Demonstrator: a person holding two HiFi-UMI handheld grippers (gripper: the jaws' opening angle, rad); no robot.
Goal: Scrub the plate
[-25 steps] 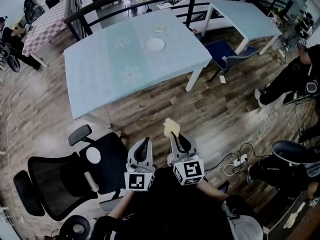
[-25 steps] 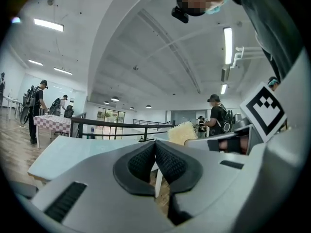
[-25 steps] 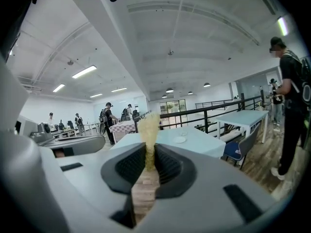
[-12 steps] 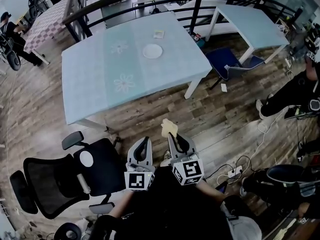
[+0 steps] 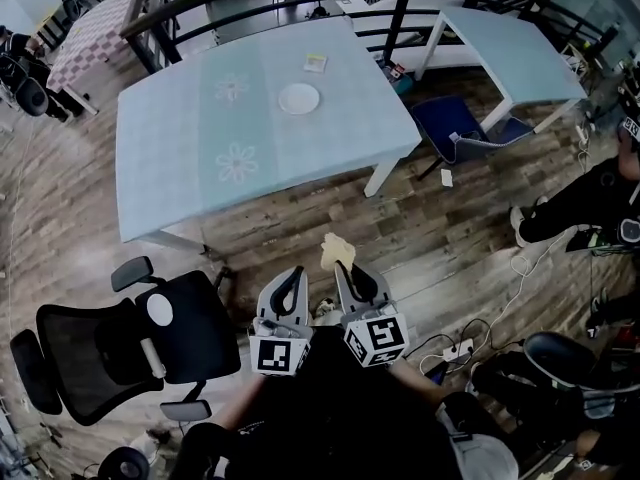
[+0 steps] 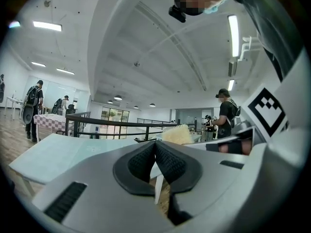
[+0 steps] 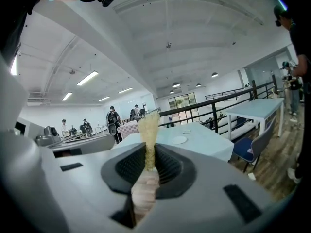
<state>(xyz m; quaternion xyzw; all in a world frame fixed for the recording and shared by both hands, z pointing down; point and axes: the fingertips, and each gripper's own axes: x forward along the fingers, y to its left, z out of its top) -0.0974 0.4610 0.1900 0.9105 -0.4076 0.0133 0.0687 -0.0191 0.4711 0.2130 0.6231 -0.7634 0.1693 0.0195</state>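
**Two grippers, plate well out of reach**

Approach seems the step in hand. The right gripper point(image 5: 345, 268) pinches what looks like a yellow scrubbing pad point(image 5: 337, 251). The left gripper point(image 5: 292, 280) has its jaws pressed together on nothing. The white plate point(image 5: 299, 98) lies toward the table's point(image 5: 180, 168) far edge, well apart from both. Next, carry the pad there. Its lower end is hidden.

light: bright, even ceiling strips | shadows: soft | edges: strong fisheye bend, dark corners
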